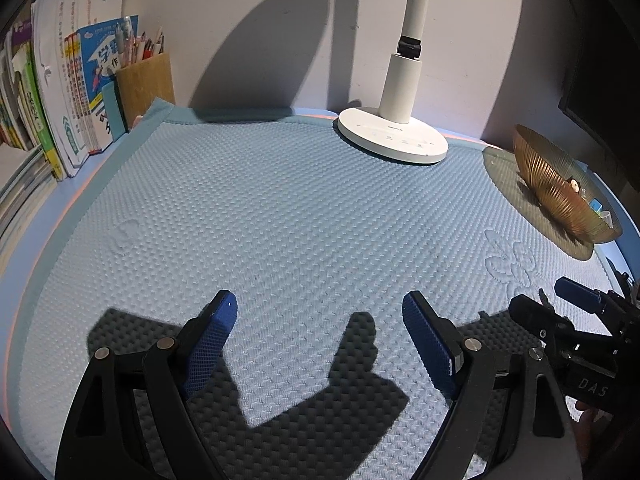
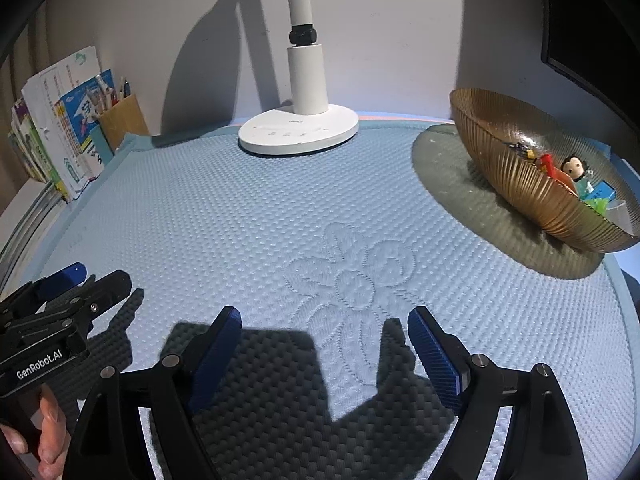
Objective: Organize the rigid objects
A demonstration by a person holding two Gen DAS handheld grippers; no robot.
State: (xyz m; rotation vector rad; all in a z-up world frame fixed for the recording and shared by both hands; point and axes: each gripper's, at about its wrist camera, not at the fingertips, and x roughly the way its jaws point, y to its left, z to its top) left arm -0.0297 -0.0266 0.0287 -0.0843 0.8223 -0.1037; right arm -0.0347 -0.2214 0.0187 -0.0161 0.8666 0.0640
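A ribbed golden bowl [image 2: 520,184] stands at the back right of the blue textured mat [image 2: 240,208]. In it lie several small toys, among them a dark-haired figurine [image 2: 574,168], a red piece [image 2: 546,162] and a blue block [image 2: 602,192]. My right gripper [image 2: 324,316] hovers open over the flower pattern in the mat, with nothing between its blue pads. My left gripper [image 1: 319,304] is open and empty too, over bare mat [image 1: 280,208]. The two grippers hang side by side: the left gripper [image 2: 102,276] shows in the right wrist view and the right gripper [image 1: 542,298] in the left wrist view. The bowl [image 1: 560,192] sits at the right edge there.
A white desk lamp base [image 1: 392,140] [image 2: 298,132] stands at the back middle against the wall. A wooden pen holder [image 1: 146,84] and upright books [image 1: 60,100] fill the back left corner. A dark screen [image 2: 592,40] hangs at the far right. A hand [image 2: 48,432] grips the left handle.
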